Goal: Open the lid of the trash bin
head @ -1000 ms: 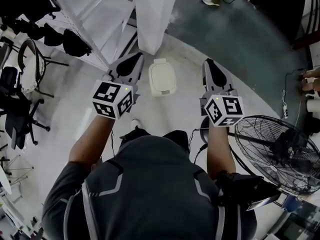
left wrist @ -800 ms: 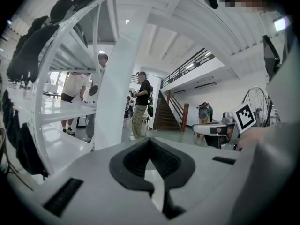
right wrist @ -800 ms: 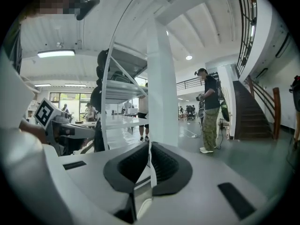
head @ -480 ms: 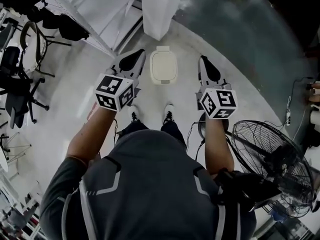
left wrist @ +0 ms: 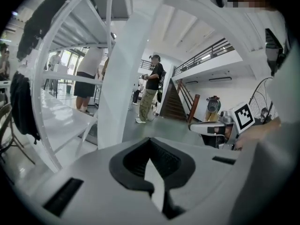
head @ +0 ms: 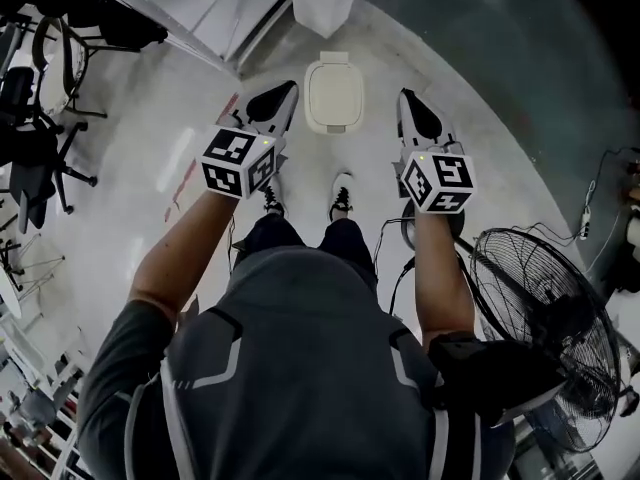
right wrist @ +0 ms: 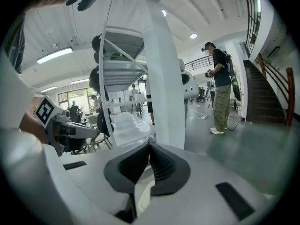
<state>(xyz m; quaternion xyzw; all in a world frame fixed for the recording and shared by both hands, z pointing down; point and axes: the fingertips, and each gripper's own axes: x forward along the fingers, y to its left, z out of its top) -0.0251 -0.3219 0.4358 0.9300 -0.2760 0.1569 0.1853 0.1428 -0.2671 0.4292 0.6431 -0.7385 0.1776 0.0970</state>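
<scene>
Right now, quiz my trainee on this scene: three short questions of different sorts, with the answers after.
1. True or false: the trash bin already stands open.
2. What stands on the floor at the person's right side? A) a fan B) a ladder C) a bucket
3. Fill in: the left tongs and the right tongs are both ____ and hold nothing.

Key: 1 false, it is closed; 2 A; 3 shut.

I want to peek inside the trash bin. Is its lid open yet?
No, the cream lid lies flat and shut on top of the trash bin in the head view.
</scene>
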